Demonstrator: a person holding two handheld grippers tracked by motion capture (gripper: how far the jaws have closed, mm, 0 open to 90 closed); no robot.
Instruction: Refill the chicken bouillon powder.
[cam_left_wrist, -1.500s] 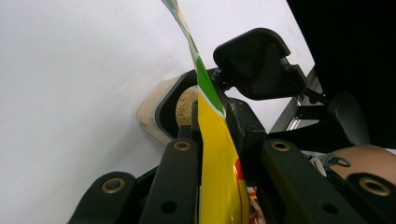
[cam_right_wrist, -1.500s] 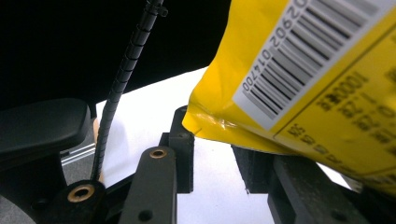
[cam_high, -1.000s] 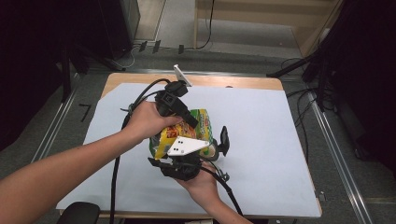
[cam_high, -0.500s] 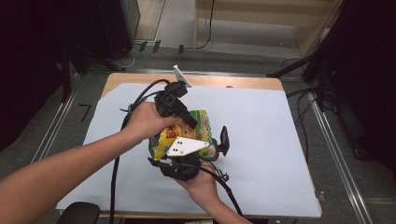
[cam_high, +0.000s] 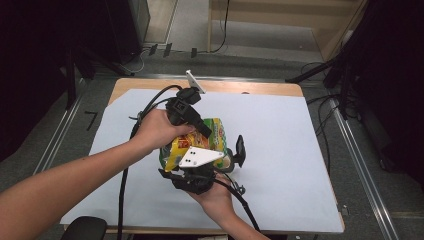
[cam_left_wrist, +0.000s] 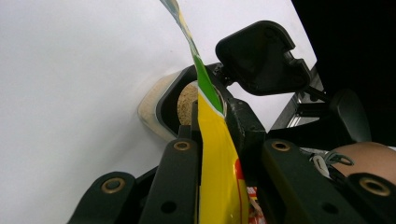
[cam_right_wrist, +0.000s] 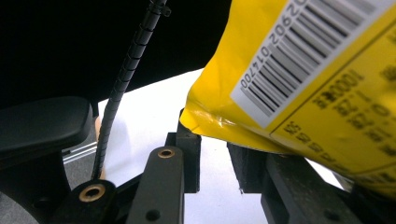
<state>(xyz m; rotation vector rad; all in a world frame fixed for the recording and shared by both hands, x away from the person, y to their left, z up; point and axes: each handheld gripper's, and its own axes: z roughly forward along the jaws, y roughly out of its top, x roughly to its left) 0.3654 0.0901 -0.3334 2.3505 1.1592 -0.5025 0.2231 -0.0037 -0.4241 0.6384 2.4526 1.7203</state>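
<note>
A yellow and green snack bag (cam_high: 216, 133) hangs tilted over the middle of the white-covered table. My left gripper (cam_high: 202, 131) is shut on the bag's thin upper edge (cam_left_wrist: 215, 154). Just beyond its jaws (cam_left_wrist: 210, 135) stands a pale container (cam_left_wrist: 156, 105) with brown contents and an open black flip lid (cam_left_wrist: 261, 58). In the high view this container (cam_high: 231, 161) sits right of the bag. My right gripper (cam_high: 197, 167) comes up from below. In the right gripper view its jaws (cam_right_wrist: 217, 149) meet the bag's barcoded bottom corner (cam_right_wrist: 303, 70), which covers the pad tips.
White paper (cam_high: 300, 150) covers the wooden table (cam_high: 260, 88). Black cables (cam_high: 122, 195) trail from both grippers toward the front edge. Metal rails (cam_high: 357, 160) run along both sides, and a dark round object (cam_high: 85, 229) sits at the front left corner.
</note>
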